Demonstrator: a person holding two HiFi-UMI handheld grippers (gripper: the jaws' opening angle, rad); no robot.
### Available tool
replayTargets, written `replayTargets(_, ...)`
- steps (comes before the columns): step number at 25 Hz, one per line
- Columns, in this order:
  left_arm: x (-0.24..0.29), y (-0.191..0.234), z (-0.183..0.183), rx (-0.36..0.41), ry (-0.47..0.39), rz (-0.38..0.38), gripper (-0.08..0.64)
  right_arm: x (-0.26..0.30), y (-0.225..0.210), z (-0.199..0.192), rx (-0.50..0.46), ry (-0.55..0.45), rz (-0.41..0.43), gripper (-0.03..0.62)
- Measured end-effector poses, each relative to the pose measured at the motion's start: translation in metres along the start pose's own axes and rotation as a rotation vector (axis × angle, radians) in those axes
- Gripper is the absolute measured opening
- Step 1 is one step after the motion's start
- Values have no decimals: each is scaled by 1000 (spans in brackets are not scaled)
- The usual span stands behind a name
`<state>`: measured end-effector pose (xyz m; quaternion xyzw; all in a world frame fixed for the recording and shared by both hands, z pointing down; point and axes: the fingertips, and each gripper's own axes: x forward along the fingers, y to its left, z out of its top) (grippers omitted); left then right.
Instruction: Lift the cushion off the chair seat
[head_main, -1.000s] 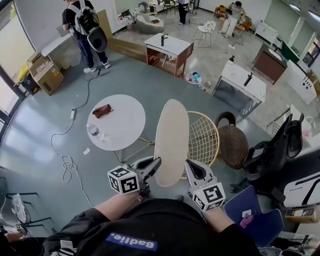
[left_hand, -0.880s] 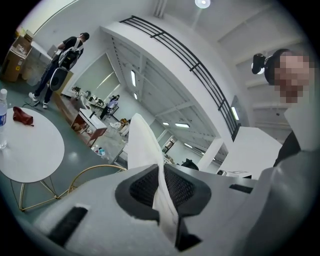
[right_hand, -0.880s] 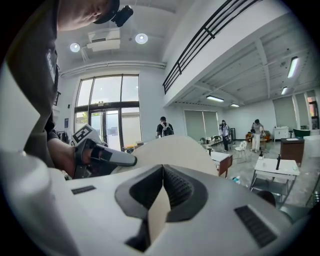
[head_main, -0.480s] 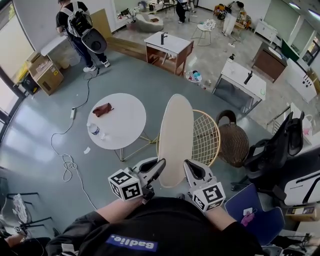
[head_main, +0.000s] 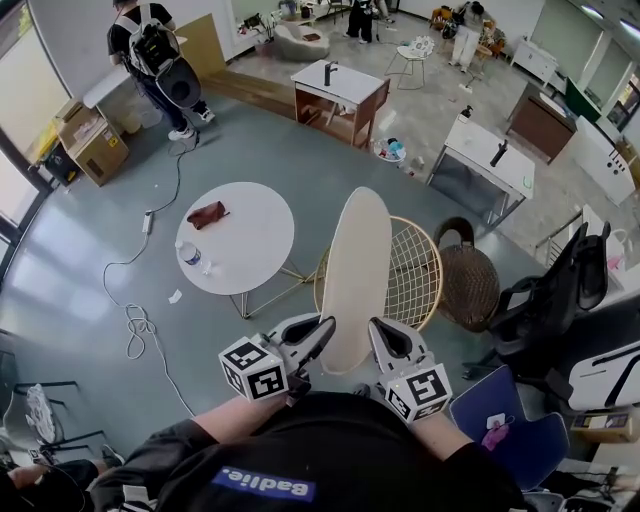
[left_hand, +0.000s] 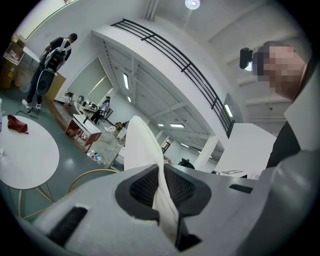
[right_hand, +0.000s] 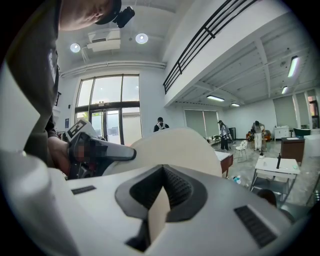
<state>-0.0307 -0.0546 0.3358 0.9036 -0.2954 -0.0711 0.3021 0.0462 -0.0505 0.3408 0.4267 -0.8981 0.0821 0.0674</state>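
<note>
Cushion (head_main: 355, 280) stands tilted up on edge over the wire chair (head_main: 412, 275). Left gripper (head_main: 320, 330) and right gripper (head_main: 377, 332) each have jaws clamped on its near rim.

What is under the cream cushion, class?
The gold wire chair seat, showing right of the cushion. The cushion covers the seat's left part; anything there is hidden.

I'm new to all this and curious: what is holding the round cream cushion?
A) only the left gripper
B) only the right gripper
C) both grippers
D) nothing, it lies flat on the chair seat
C: the left gripper and the right gripper each pinch the near edge of the cushion, which stands up on edge, not flat.
</note>
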Motion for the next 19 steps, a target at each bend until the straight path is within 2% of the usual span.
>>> replayTargets(19, -1, -4, 3, 8, 8, -12, 43, -4, 2, 4, -7, 4, -4, 25)
